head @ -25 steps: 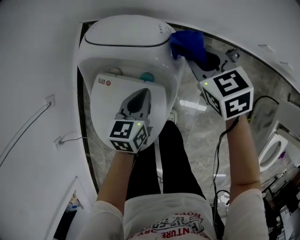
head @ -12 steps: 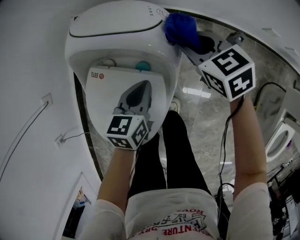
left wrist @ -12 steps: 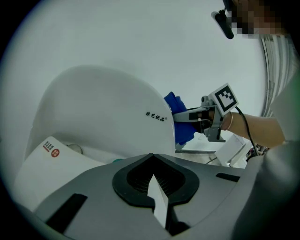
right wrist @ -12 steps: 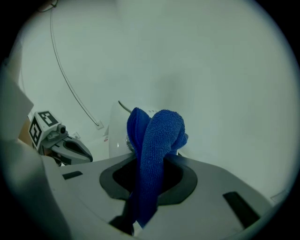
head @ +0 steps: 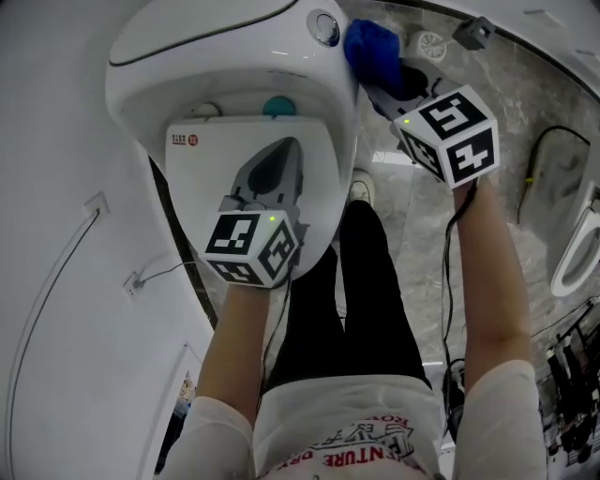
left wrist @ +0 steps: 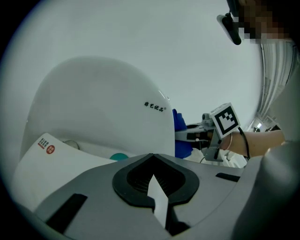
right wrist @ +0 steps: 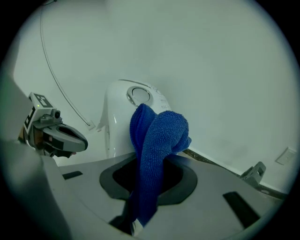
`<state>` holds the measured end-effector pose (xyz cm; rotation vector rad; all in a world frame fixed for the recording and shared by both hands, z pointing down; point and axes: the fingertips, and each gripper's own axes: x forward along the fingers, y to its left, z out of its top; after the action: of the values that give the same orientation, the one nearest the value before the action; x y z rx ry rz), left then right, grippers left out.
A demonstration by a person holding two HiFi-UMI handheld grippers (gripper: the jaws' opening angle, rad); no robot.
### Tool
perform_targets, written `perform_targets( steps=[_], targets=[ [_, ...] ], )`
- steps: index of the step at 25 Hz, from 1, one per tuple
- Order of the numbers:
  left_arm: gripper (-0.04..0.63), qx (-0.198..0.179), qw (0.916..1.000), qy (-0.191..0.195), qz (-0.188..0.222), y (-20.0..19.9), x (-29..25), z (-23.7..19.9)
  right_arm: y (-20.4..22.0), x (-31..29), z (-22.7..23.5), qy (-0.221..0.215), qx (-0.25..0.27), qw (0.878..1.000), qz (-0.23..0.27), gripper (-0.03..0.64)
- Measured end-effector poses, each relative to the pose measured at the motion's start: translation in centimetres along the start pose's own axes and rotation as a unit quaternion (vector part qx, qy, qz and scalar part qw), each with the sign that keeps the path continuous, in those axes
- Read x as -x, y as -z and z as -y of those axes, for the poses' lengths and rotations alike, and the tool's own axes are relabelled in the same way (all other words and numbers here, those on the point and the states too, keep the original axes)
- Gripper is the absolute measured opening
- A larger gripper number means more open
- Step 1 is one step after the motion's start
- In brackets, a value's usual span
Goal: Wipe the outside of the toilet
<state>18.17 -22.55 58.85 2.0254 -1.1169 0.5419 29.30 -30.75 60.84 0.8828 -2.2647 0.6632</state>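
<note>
- the white toilet (head: 187, 66) fills the upper left of the head view, its flush button (head: 326, 27) at the top centre.
- the right gripper (head: 386, 82) pinches a blue cloth (head: 368, 45) between closed jaws; the cloth touches the toilet's right side, just beside the button.
- the left gripper (head: 277, 176) sits at the frame's centre, its jaws pressed onto the thin front edge of the white lid (head: 202, 178).
- a grey marble floor (head: 422, 244) lies to the right.
</note>
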Motion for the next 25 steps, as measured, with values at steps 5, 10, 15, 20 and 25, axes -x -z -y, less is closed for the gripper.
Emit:
perform_targets(
  steps=[5, 10, 15, 20, 25],
  targets=[
    [0.006, -0.027, 0.9987, 0.04, -0.015, 2.2, -0.1, 1.3, 3.3, -0.7, -0.9, 0.022, -0.025, 0.999, 0.001, 0.075],
    [0.006, -0.047, 0.9953, 0.078, -0.032, 4.8, 0.6, 2.5, 8.8, -1.7, -2.9, 0.026, -0.066, 0.997, -0.035, 0.075],
    [0.006, -0.07, 0.9915, 0.103, -0.037, 6.5, 1.3, 3.2, 14.6, -2.5, -5.9, 0.015, -0.087, 0.993, -0.078, 0.075],
    [0.006, -0.086, 0.9883, 0.117, -0.045, 8.5, 1.6, 4.2, 17.8, -2.7, -8.6, 0.012, -0.11, 0.99, -0.085, 0.075],
    [0.006, -0.075, 0.9889, 0.124, -0.034, 9.4, 1.9, 5.3, 20.4, -2.7, -10.7, 0.011, -0.122, 0.988, -0.096, 0.075]
  ],
)
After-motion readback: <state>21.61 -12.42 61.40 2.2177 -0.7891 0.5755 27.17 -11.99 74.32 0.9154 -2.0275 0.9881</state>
